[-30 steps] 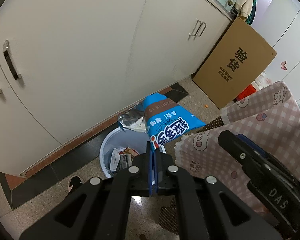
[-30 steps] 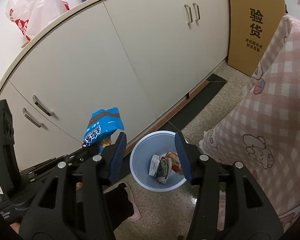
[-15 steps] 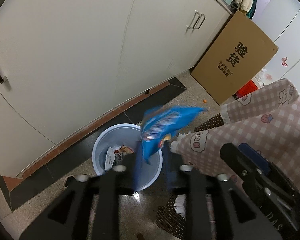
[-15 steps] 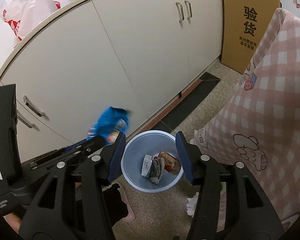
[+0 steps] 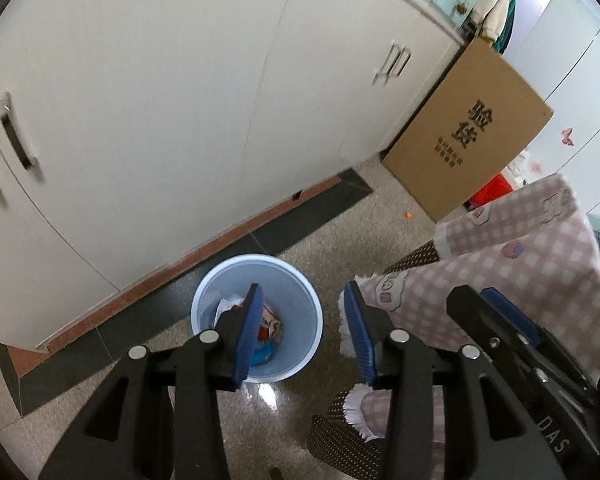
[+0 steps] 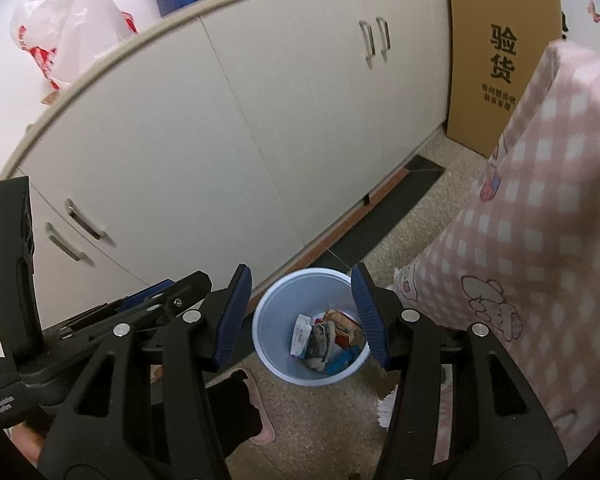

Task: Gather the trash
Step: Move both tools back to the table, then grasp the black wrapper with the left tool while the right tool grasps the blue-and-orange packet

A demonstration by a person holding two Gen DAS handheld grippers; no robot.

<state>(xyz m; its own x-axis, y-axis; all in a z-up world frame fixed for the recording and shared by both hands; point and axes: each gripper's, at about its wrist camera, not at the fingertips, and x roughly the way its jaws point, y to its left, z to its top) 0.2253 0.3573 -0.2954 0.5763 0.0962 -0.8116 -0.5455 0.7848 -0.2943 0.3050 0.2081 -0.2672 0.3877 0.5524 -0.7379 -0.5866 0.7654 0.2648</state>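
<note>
Blue crinkled snack bag (image 5: 265, 353) now released into round pale-blue plastic bin (image 5: 300, 280); left gripper (image 5: 302, 328) jaws opening, empty; right gripper (image 6: 300, 316) spread, empty

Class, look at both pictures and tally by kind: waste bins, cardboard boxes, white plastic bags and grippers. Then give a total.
Waste bins: 1
Cardboard boxes: 1
White plastic bags: 1
Grippers: 2, left gripper and right gripper
Total: 5
</note>
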